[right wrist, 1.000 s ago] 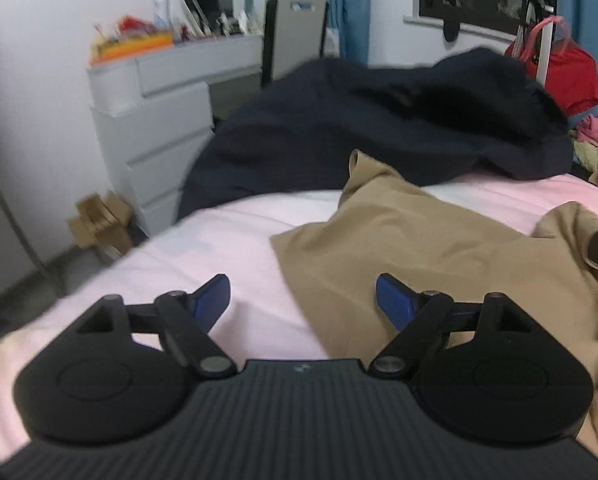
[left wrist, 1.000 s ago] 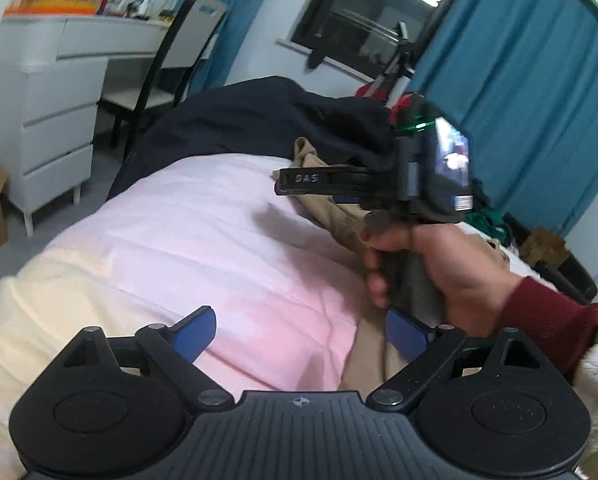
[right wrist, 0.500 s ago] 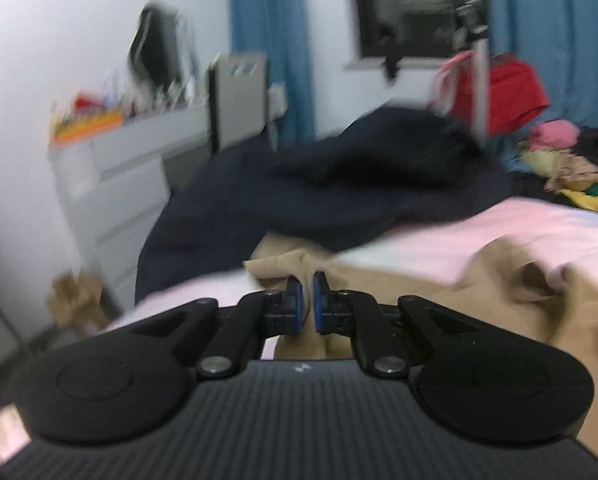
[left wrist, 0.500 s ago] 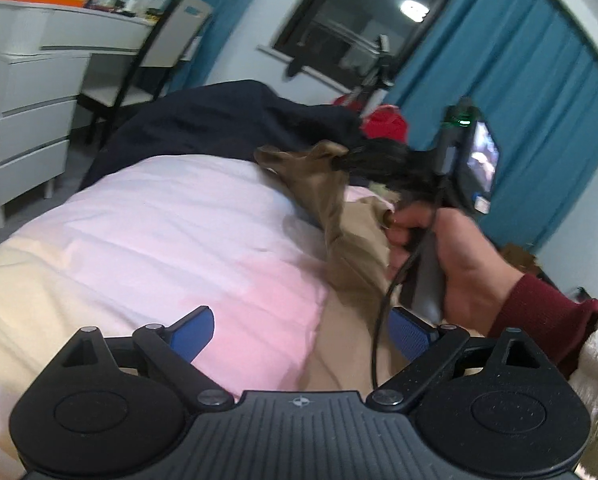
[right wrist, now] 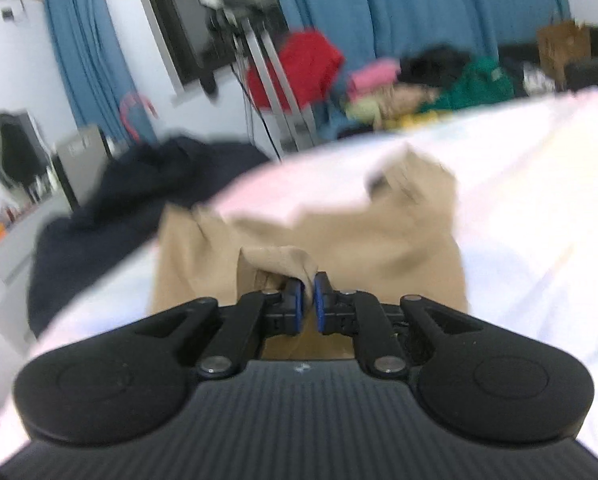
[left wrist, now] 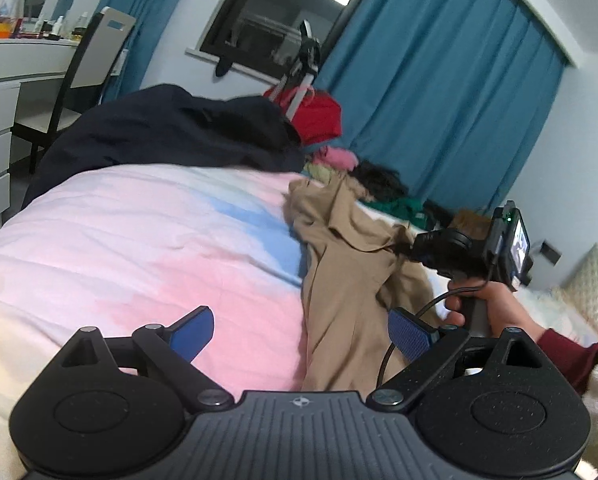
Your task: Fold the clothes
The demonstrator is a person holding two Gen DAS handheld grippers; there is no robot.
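Right claw (right wrist: pixel 307 300): pinching a small fold of the tan garment (right wrist: pixel 379 240), blue pads just a crack apart and starting to open, cloth between them. Better to squeeze tight again before pulling more, or the fold may slip out. Best to lift the edge only a little, carry it flat and slow over the rest of the cloth, and lay it down with edges matching. No yanking, since the cloth looks soft and bunches up fast.

Left claw (left wrist: pixel 301 334): wide open, nothing in it, low over the bed (left wrist: pixel 139 240) just beside the near end of the tan garment. Good spot to press that end down and stop it sliding.

Seen from the left claw: right claw out to the side, tipped a bit down, held by a hand (left wrist: pixel 483 304) wrapped around the grip, red sleeve (left wrist: pixel 559 356) behind it.

Tan garment on the pink and blue bed cover, crumpled, one corner lifted. Dark blue clothing (left wrist: pixel 171 128) heaped at the far end, well apart.
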